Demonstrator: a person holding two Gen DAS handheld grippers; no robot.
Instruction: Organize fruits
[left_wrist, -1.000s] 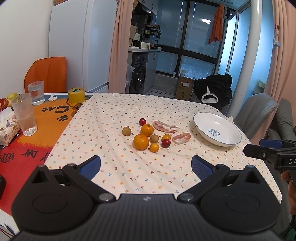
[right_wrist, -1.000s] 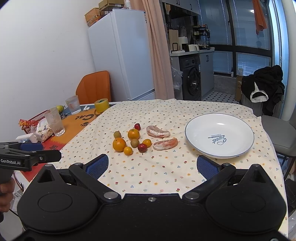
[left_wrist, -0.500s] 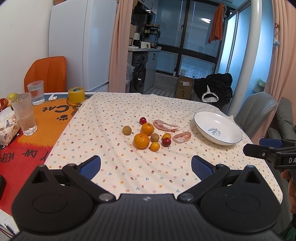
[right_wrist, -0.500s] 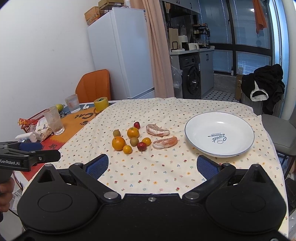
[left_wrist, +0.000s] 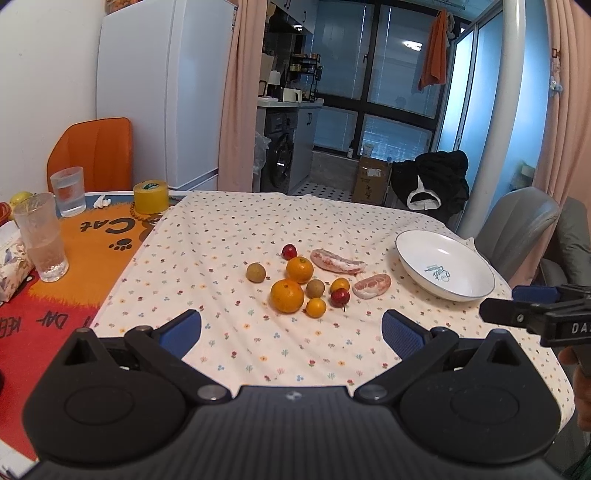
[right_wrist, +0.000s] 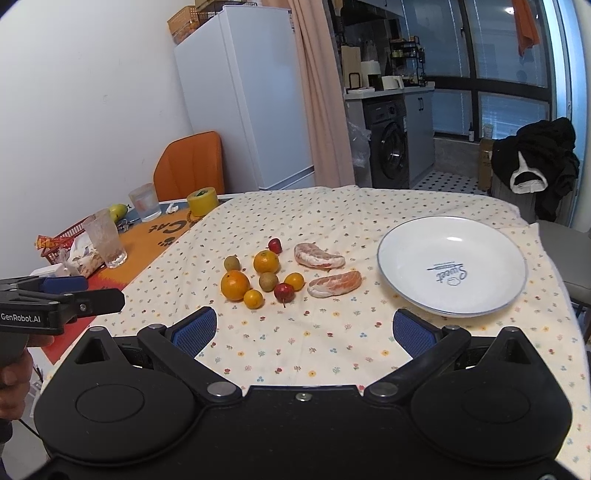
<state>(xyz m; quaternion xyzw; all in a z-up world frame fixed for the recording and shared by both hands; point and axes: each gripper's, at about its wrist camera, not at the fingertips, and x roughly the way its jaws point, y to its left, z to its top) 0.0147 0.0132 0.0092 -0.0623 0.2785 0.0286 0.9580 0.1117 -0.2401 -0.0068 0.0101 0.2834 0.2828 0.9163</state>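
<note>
Hovering above the near edge of the bench (right_wrist: 461, 206), the left gripper (left_wrist: 291, 330) and the right gripper (right_wrist: 304, 328) both had their blue-padded fingers spread wide apart, with nothing between them. The bench wore a cream cloth (left_wrist: 229, 236) printed with small flowers. The fruit lay loose in a cluster near the middle of that cloth: a large orange (left_wrist: 287, 295) nearest the grippers, a second orange (left_wrist: 299, 269) just behind it, and two small yellow-orange fruits (left_wrist: 316, 307), one beside the large orange and one farther right. Two brownish-green round fruits (left_wrist: 256, 272) sat in the group, one off to the left and one in the centre. Two small red fruits (left_wrist: 340, 297) were there as well, one at the far side and one at the near right with its stem showing. Two peeled pink citrus segments (right_wrist: 334, 283) rested to the right of the cluster, one behind the other, apart from each other. A white plate (right_wrist: 406, 236) with a thin dark rim stood well to the right of the fruit, holding none of it. On the left, an orange mat (left_wrist: 92, 236) carried two drinking glasses (left_wrist: 41, 236) and a yellow roll of tape (left_wrist: 151, 196).
</note>
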